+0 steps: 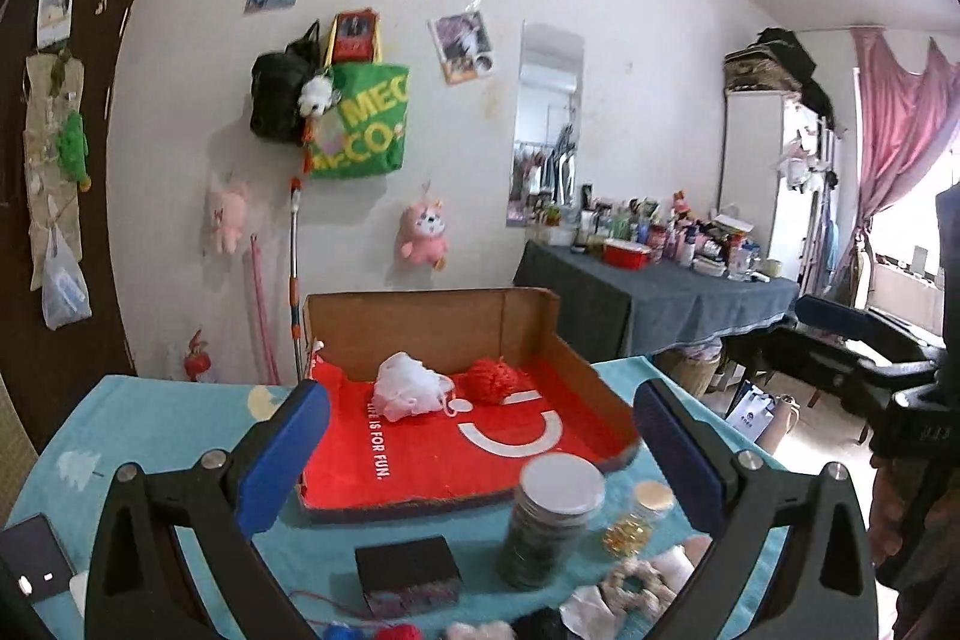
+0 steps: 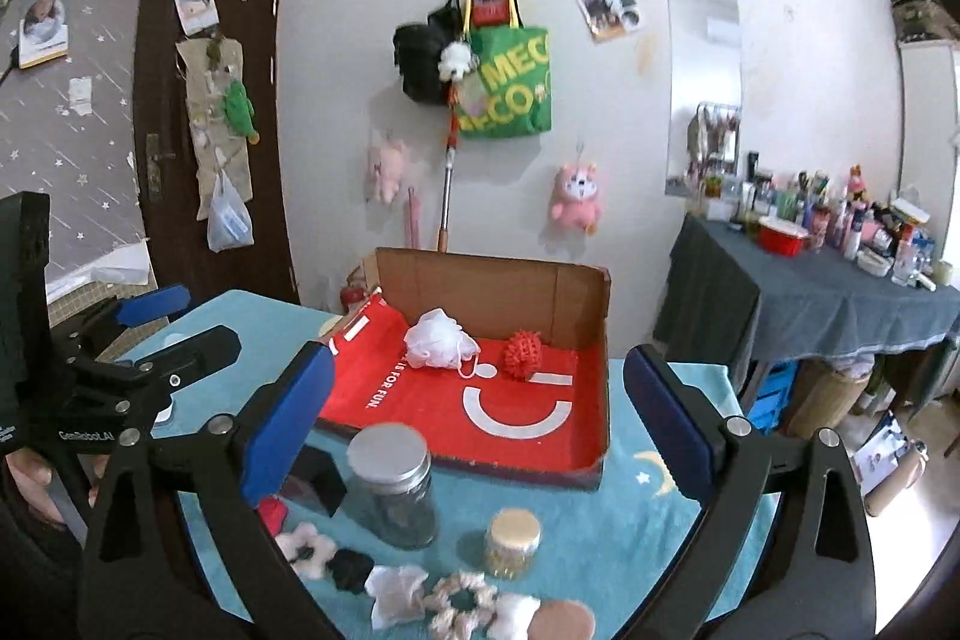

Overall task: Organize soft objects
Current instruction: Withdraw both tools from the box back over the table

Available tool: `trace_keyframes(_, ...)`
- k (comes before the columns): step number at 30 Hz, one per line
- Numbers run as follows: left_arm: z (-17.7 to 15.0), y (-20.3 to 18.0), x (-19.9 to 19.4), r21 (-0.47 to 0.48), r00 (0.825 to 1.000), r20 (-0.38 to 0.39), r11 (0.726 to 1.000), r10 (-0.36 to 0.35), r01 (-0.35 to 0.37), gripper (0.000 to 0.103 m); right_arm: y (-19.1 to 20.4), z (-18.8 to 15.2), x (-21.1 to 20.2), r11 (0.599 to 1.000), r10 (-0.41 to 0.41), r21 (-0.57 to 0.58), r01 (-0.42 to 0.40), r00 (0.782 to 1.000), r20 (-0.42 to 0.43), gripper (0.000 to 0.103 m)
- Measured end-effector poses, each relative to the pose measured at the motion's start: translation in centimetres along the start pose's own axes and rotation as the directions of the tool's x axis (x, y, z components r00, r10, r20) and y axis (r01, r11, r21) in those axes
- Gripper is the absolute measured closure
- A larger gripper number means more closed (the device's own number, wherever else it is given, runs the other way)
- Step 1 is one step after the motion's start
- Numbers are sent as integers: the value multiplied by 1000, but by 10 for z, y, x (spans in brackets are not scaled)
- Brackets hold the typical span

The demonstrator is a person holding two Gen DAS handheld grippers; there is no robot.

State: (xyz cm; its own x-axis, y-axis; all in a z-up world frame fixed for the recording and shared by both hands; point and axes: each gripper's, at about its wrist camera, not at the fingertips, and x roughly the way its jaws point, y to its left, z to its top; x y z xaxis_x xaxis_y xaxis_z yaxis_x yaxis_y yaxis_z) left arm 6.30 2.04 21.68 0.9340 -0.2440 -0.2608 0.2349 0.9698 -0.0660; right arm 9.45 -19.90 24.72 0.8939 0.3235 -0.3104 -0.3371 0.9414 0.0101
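Right wrist: fluffy white mesh pouf (image 2: 440, 339), spiky red ball (image 2: 523, 354), cardboard tray (image 2: 576, 292).

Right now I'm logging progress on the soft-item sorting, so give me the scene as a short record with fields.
container: open cardboard box with red liner, on the teal cloth
inside box: white mesh puff; red spiky ball
still outside, near edge: scrunchies, fabric pieces
hard items in front of box: tall jar, small gold-lid jar
left tool: open, empty
right tool: open, empty
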Motion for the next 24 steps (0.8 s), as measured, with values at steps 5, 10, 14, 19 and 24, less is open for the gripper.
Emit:
trace_keyframes(5,-21,-19,-26,35,999,47,999,3,-5,0,13,-29,-30,1000,-13,-7,13,999,39,4)
trace_keyframes(10,-44,-26,-36,11,999,46,1000,4,-4,0,23,-59,-46,999,-37,-7,37,998,56,4)
trace_keyframes(14,-63,-29,-37,9,999,32,1000,21,-21,0,27,-81,-49,998,-64,12,63,997,50,4)
trace_keyframes(19,-86,-30,-30,-3,1000,-13,1000,19,-19,0,29,-108,-43,996,-87,28,87,996,23,4)
trace_keyframes(24,-113,-26,-12,-26,996,-88,999,22,-25,0,25,-134,-29,991,-119,61,120,993,-22,4)
